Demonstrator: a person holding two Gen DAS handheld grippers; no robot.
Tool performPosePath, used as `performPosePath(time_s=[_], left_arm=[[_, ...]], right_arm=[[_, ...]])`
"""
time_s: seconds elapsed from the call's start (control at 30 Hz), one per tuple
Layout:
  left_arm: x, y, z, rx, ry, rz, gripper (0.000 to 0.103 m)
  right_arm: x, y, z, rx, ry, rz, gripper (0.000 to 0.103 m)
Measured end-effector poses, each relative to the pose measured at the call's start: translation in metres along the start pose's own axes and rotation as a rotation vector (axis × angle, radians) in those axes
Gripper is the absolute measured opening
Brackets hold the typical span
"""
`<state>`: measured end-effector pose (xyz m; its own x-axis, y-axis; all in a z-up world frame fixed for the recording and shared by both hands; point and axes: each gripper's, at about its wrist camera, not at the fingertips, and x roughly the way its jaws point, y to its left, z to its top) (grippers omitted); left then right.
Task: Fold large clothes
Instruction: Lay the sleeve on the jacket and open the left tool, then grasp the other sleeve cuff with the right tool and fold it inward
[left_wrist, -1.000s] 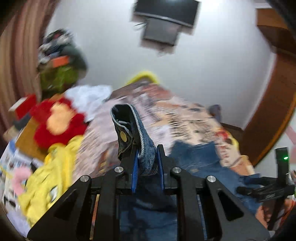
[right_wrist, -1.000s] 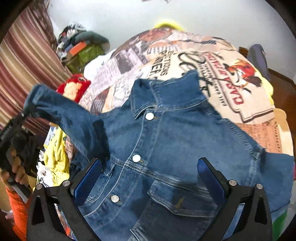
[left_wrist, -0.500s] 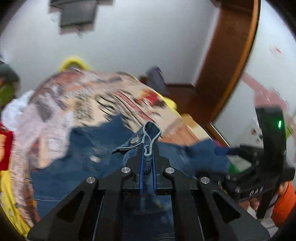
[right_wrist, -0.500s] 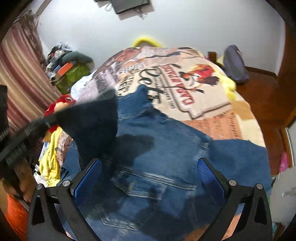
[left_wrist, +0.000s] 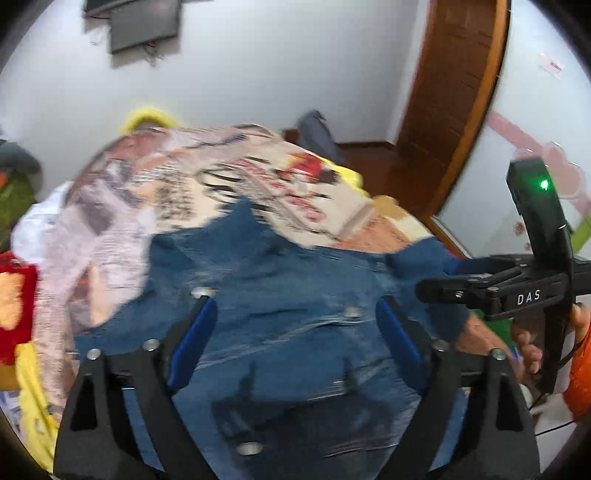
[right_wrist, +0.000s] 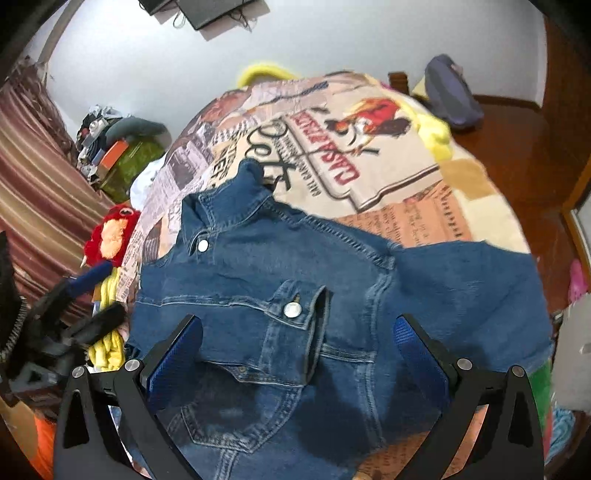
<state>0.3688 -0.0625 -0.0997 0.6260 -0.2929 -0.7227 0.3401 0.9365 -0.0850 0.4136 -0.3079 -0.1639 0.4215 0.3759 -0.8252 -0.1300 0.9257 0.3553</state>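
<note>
Across the bed's (right_wrist: 461, 177) near edge, spread flat: jacket (right_wrist: 332, 295), one sleeve folded over its front. Above it, left gripper (left_wrist: 295, 325) and right gripper (right_wrist: 299, 339) hovering, both spread wide, pinching nothing.

A second ago my left gripper (left_wrist: 293, 332) was clamped on the cuff of the denim jacket's (right_wrist: 295, 295) sleeve (right_wrist: 291, 332), holding it up in the air. Now its jaws stand wide apart with nothing between them, and the sleeve lies folded across the jacket's chest, cuff button up, on the bed (right_wrist: 406, 177).
</note>
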Motion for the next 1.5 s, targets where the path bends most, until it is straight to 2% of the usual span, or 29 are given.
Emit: performPosePath(time_s=[0.1, 0.2, 0.4, 0.5, 0.6, 0.67, 0.7, 0.77, 0.83, 1.03, 1.17, 1.33, 1.5], left_arm=[[-0.007, 0.040, -0.014, -0.016, -0.007, 0.120, 0.094], [-0.007, 0.090, -0.039, -0.059, 0.045, 0.223, 0.094], [0.009, 0.174, -0.099, -0.211, 0.189, 0.265, 0.094], [0.018, 0.203, -0.132, -0.273, 0.255, 0.299, 0.094], [0.028, 0.223, -0.160, -0.321, 0.308, 0.328, 0.094], [0.031, 0.235, -0.175, -0.364, 0.327, 0.328, 0.094], [0.034, 0.239, -0.179, -0.383, 0.335, 0.323, 0.094], [0.035, 0.243, -0.183, -0.410, 0.338, 0.314, 0.094], [0.033, 0.240, -0.180, -0.411, 0.325, 0.308, 0.094], [0.025, 0.214, -0.149, -0.332, 0.263, 0.288, 0.094], [0.026, 0.193, -0.130, -0.293, 0.233, 0.257, 0.094], [0.043, 0.174, -0.119, -0.266, 0.233, 0.202, 0.094], [0.069, 0.161, -0.123, -0.238, 0.281, 0.186, 0.094]], right_arm=[[0.025, 0.004, 0.002, 0.010, 0.063, 0.025, 0.103], [0.058, 0.007, 0.004, 0.026, 0.135, 0.021, 0.103], [0.114, 0.016, 0.003, -0.017, 0.231, -0.045, 0.101], [0.137, 0.017, 0.004, -0.014, 0.264, -0.069, 0.084], [0.149, 0.017, 0.002, -0.005, 0.264, -0.097, 0.078], [0.146, 0.024, 0.002, -0.046, 0.239, -0.092, 0.061], [0.144, 0.028, 0.002, -0.065, 0.231, -0.098, 0.057], [0.138, 0.036, 0.004, -0.100, 0.211, -0.110, 0.047], [0.130, 0.044, 0.007, -0.128, 0.185, -0.110, 0.044], [0.091, 0.068, 0.019, -0.219, 0.040, -0.123, 0.043], [0.064, 0.064, 0.024, -0.236, -0.017, -0.135, 0.043], [0.048, 0.043, 0.019, -0.222, -0.023, -0.147, 0.043], [0.071, 0.019, -0.001, -0.211, 0.057, -0.200, 0.044]])
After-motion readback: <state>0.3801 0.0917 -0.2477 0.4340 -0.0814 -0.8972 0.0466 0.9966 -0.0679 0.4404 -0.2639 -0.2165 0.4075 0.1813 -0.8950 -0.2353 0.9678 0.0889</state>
